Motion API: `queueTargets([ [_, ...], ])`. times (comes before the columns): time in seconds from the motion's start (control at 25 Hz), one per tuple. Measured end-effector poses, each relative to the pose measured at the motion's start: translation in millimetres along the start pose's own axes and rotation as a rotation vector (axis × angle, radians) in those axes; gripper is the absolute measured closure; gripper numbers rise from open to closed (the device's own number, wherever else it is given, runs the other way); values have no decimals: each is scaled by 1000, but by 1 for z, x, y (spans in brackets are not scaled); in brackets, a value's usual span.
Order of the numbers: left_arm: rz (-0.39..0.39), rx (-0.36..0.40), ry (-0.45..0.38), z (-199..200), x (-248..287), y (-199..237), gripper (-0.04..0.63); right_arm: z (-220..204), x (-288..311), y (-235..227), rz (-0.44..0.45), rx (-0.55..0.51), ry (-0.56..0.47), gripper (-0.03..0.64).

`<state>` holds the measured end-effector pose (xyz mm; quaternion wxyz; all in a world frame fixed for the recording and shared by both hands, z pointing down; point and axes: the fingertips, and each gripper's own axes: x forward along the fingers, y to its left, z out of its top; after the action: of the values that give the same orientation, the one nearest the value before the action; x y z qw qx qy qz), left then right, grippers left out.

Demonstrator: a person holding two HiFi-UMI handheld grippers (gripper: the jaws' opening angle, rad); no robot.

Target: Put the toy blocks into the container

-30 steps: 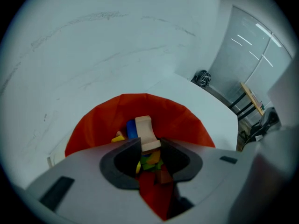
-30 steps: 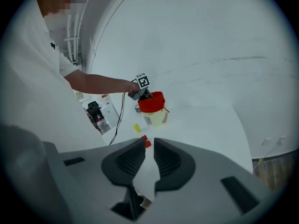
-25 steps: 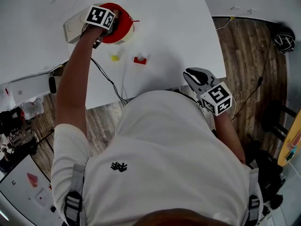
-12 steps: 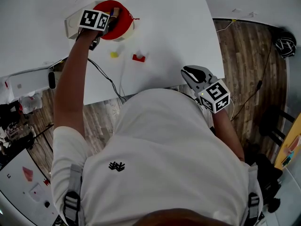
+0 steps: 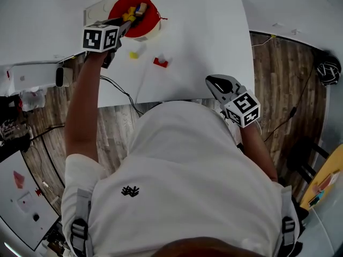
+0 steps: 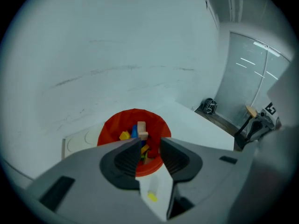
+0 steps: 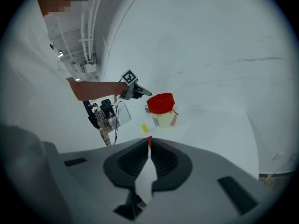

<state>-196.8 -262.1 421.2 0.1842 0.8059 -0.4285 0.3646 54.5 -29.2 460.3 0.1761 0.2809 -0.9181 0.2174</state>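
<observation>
The red container [image 5: 134, 7] stands at the table's far left and holds several coloured blocks. My left gripper [image 5: 124, 27] hangs just in front of its rim. Its jaws have just been closing with nothing between them, and a gap remains. In the left gripper view I see the container [image 6: 112, 127] past the jaws of the left gripper [image 6: 149, 143]. A yellow block [image 5: 133, 54] and a red block [image 5: 160, 62] lie on the white table [image 5: 203, 31]. My right gripper [image 5: 213, 82] is shut and empty at the near table edge.
A pale flat board [image 5: 96, 9] lies under and left of the container. A cable [image 5: 120, 90] runs off the table's near edge. Shelves with clutter [image 5: 21, 79] stand to the left, over a wooden floor [image 5: 278, 74].
My left gripper has drawn back from over the container toward me and risen, so the blocks inside now show. The right gripper has stayed in place.
</observation>
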Motion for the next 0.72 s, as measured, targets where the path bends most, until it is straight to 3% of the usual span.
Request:
queueTargets([
  [0.28,99,-44,-178,-15,-54,-20,583,-6,1,0,57,-38,18,600],
  [0.52,83,-149,-336,-49,-86,-73,589,-16,-3,0,104,-63,47,600],
  [0.72,140,-280,-408,-95,-88,-111,589,-26,-6,-4,133,-77,67,600],
])
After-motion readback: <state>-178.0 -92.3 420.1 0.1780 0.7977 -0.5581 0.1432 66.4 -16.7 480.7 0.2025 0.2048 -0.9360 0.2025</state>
